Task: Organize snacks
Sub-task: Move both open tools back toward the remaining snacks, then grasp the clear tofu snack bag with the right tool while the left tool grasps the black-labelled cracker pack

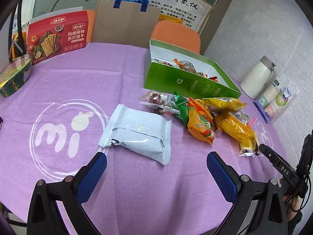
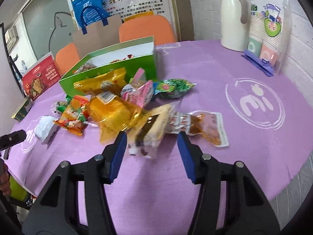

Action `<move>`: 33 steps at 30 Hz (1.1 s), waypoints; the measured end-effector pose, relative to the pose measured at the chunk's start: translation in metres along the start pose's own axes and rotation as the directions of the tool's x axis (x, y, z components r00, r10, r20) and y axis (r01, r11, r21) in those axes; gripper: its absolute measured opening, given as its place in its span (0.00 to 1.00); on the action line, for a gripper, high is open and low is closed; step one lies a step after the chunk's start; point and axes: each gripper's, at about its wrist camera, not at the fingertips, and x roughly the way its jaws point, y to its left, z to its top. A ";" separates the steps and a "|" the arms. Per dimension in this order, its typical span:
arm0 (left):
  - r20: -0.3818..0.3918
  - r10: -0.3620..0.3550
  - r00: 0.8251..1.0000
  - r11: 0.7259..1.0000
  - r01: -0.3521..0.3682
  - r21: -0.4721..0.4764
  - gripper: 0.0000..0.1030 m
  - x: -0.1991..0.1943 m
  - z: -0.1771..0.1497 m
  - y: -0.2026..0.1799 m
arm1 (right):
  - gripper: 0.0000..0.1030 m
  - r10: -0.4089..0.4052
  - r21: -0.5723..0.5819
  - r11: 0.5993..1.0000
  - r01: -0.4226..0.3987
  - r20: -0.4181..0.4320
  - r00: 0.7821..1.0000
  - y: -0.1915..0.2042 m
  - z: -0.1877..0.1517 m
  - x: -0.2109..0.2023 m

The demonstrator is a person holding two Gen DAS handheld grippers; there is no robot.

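On the purple tablecloth (image 1: 127,78) a pile of wrapped snacks lies in front of an open green box (image 1: 187,82) that holds a few packets. My left gripper (image 1: 156,162) is open, and a white packet (image 1: 137,133) lies just beyond its fingertips. Further right are yellow packets (image 1: 234,125) and an orange packet (image 1: 199,125). In the right wrist view my right gripper (image 2: 152,146) stands open astride the near end of a clear-wrapped pale cake (image 2: 152,129), and its pads do not press on it. The green box (image 2: 109,68) stands behind the pile.
A red cracker box (image 1: 56,37) and a dark green tin (image 1: 15,76) stand at the far left. A white thermos jug (image 2: 233,19) and a pack of paper cups (image 2: 268,39) stand by the wall. Orange chairs (image 2: 144,29) are behind the table. The table edge (image 2: 283,188) runs near right.
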 end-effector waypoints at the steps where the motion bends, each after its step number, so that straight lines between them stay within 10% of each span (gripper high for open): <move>1: -0.001 -0.001 1.000 1.000 0.001 0.000 1.00 0.000 0.000 -0.001 | 0.54 0.057 -0.010 0.998 -0.057 -0.017 0.998 0.008 -0.002 0.003; 4: -0.008 -0.002 1.000 1.000 0.003 0.020 1.00 0.003 0.002 -0.007 | 0.53 0.200 -0.053 0.978 -0.202 -0.032 0.979 0.024 -0.005 0.000; 12: -0.035 -0.033 0.999 0.996 0.036 0.087 1.00 0.009 0.001 -0.029 | 0.54 0.010 0.024 1.000 -0.011 0.057 0.998 -0.032 0.030 -0.018; 22: -0.053 -0.093 0.994 0.978 0.101 0.182 1.00 0.007 -0.010 -0.060 | 0.54 0.106 0.096 0.990 -0.099 -0.068 0.992 -0.058 0.032 0.034; 33: -0.153 -0.292 0.944 0.878 0.328 0.348 0.99 0.051 -0.015 -0.144 | 0.59 0.120 0.074 0.990 -0.118 -0.025 0.992 -0.062 -0.010 -0.021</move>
